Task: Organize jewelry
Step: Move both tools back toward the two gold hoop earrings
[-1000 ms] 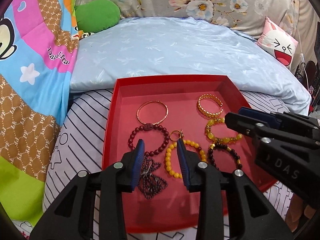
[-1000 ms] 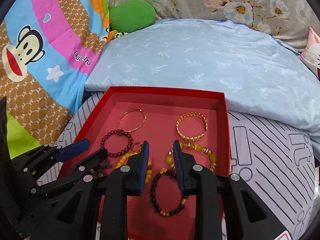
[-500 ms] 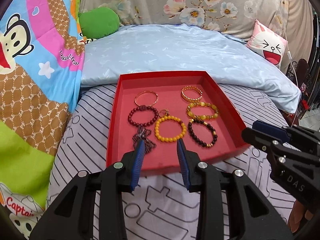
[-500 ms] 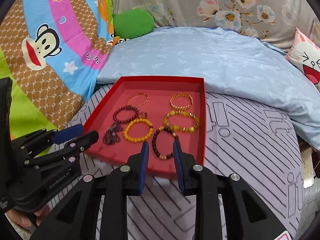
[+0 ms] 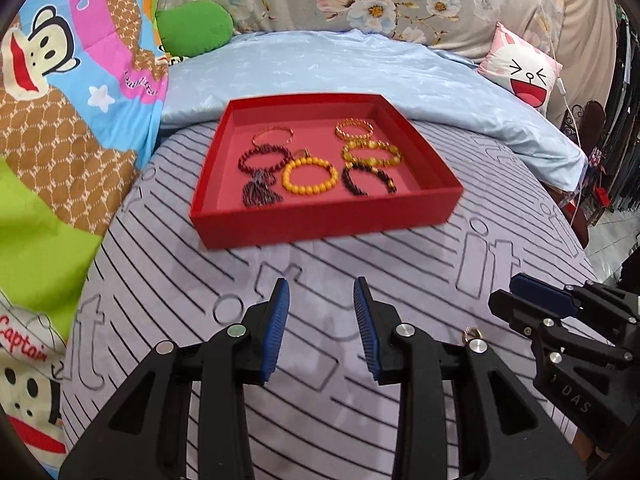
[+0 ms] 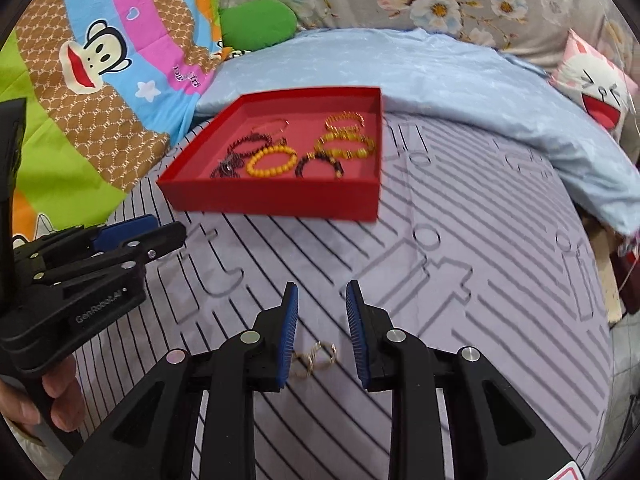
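Note:
A red tray (image 5: 320,220) (image 6: 272,200) lies on the striped bed cover and holds several bracelets: an orange bead one (image 5: 308,177) (image 6: 272,160), dark bead ones (image 5: 368,179), gold ones (image 5: 354,128) and a dark tasselled piece (image 5: 258,194). Small gold rings (image 6: 316,358) lie on the cover between my right gripper's fingers; one also shows in the left wrist view (image 5: 471,334). My left gripper (image 5: 320,322) is open and empty, well short of the tray. My right gripper (image 6: 322,322) is open, above the rings.
A pale blue quilt (image 5: 360,64) lies behind the tray. A colourful cartoon blanket (image 5: 60,100) is at the left, with a green cushion (image 5: 196,28) and a pink face pillow (image 5: 524,68) at the back. The bed edge drops off at the right.
Both grippers have pulled back from over the tray toward the near part of the bed. The tray now lies farther away, and the gold rings have come into view under the right gripper.

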